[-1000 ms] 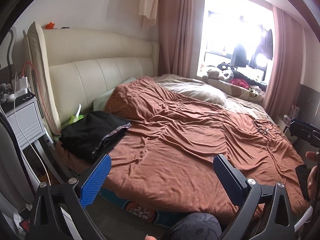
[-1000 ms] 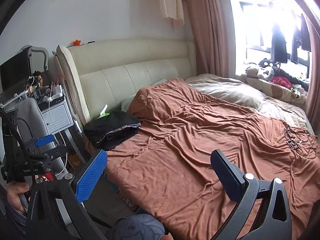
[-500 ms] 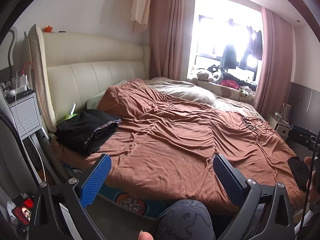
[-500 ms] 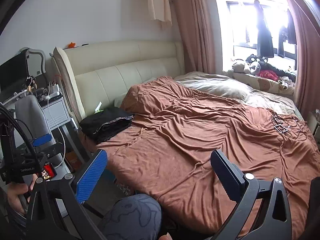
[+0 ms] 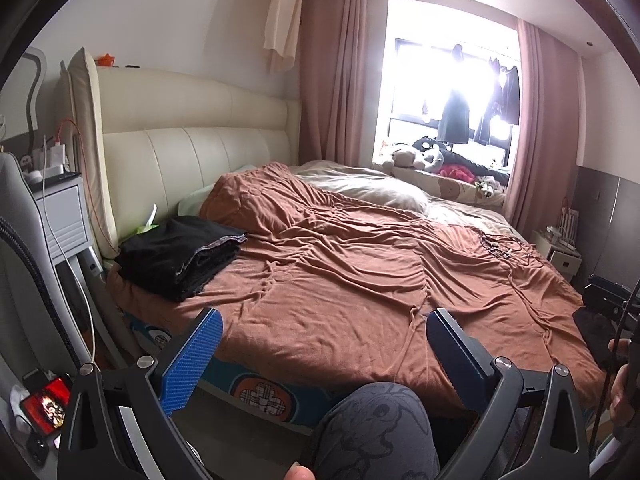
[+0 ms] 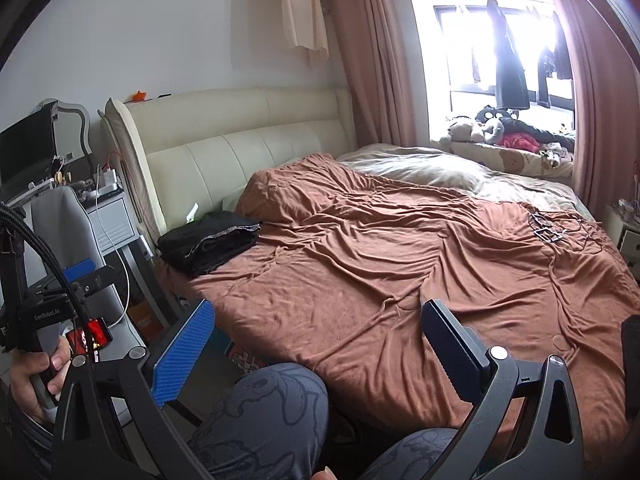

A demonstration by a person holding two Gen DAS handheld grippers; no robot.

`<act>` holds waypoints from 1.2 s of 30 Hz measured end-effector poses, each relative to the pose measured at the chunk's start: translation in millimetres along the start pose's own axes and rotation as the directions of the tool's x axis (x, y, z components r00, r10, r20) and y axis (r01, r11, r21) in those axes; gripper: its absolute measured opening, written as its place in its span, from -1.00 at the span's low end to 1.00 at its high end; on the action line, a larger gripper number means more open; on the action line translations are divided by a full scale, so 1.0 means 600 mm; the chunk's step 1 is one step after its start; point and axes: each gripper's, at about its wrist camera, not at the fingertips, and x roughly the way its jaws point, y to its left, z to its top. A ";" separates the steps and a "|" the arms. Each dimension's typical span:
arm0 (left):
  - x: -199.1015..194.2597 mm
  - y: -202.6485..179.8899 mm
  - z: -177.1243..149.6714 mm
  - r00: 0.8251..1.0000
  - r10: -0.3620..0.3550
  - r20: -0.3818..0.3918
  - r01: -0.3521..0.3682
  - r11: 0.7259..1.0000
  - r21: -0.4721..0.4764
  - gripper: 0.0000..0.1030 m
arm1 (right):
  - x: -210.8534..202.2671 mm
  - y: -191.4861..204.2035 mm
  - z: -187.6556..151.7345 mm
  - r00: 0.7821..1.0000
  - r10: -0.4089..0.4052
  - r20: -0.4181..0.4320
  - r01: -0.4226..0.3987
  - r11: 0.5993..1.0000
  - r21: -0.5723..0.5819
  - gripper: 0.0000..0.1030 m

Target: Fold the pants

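Note:
Black pants lie folded in a stack at the near left corner of the bed, by the headboard; they also show in the right wrist view. My left gripper is open and empty, held back from the bed's near edge, well clear of the pants. My right gripper is open and empty too, also off the near edge. The left gripper's body shows at the left of the right wrist view.
A rumpled brown blanket covers the bed. A cream headboard stands behind. A nightstand and a grey chair stand at the left. Cables lie on the blanket's right side. My knee is below the grippers.
Both grippers have drawn back and risen away from the bed, so more of the room shows. The folded pants have stayed in place. Both grippers remain open.

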 end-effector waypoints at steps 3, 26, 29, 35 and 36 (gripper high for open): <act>-0.001 0.002 -0.005 1.000 -0.005 -0.007 0.005 1.000 -0.003 0.99 | -0.001 0.006 -0.005 1.000 -0.012 -0.002 0.012 1.000 0.002 1.00; -0.002 -0.004 -0.012 1.000 -0.007 -0.017 0.007 1.000 0.008 0.99 | -0.009 -0.011 -0.016 1.000 -0.018 -0.004 0.018 0.999 0.031 1.00; -0.005 -0.005 -0.010 1.000 -0.009 -0.013 0.009 1.000 0.011 0.99 | -0.010 -0.009 -0.017 1.000 -0.022 -0.002 0.022 0.999 0.028 1.00; -0.007 -0.006 -0.009 1.000 -0.007 -0.013 0.007 1.000 0.015 0.99 | -0.012 -0.012 -0.020 1.000 -0.021 0.000 0.021 0.999 0.033 1.00; -0.006 -0.006 -0.009 1.000 -0.009 -0.013 0.009 1.000 0.014 0.99 | -0.012 -0.012 -0.020 1.000 -0.022 0.000 0.022 0.999 0.033 1.00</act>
